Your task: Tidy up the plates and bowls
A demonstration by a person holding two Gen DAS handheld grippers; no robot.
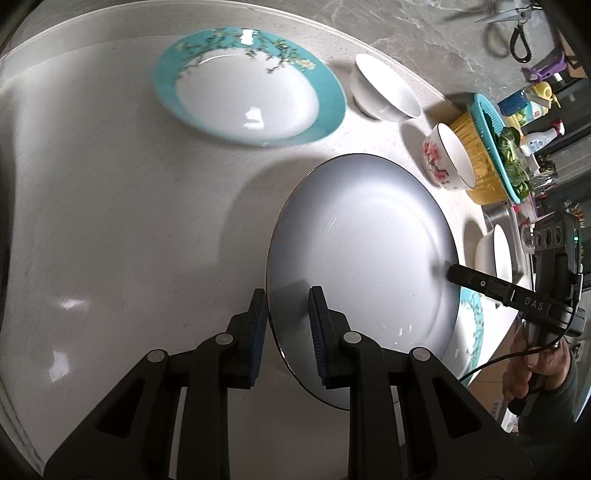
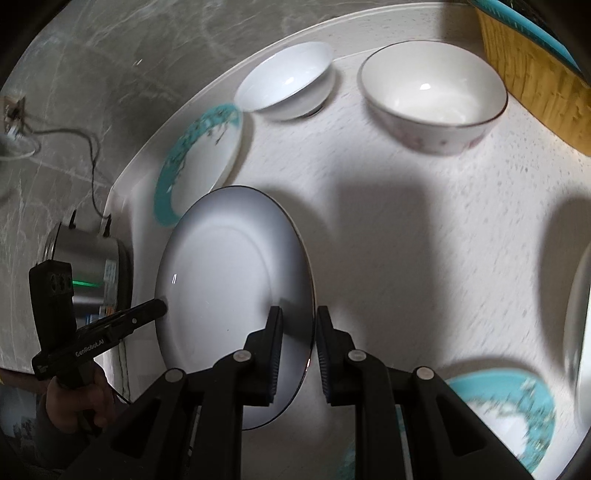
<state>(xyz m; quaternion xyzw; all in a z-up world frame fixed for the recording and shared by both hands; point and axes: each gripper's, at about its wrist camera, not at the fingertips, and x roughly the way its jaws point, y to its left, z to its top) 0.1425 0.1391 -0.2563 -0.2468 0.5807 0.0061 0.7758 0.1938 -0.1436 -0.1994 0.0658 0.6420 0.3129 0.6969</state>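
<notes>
A white plate with a thin dark rim (image 1: 365,266) hangs above the counter, held at both sides. My left gripper (image 1: 287,332) is shut on its near-left rim. My right gripper (image 2: 298,350) is shut on the opposite rim of the same plate (image 2: 225,295). A teal-rimmed floral plate (image 1: 247,85) lies at the back left. A second teal plate (image 2: 509,410) lies under the held plate's right side. A plain white bowl (image 1: 384,88) and a pink-flowered bowl (image 1: 447,158) stand behind.
A yellow basket with a teal colander of greens (image 1: 491,155) stands at the right, by a sink edge. Another white bowl (image 1: 495,254) sits at the right. A steel cooker (image 2: 92,266) stands at the counter's left end. Scissors hang on the wall (image 1: 506,22).
</notes>
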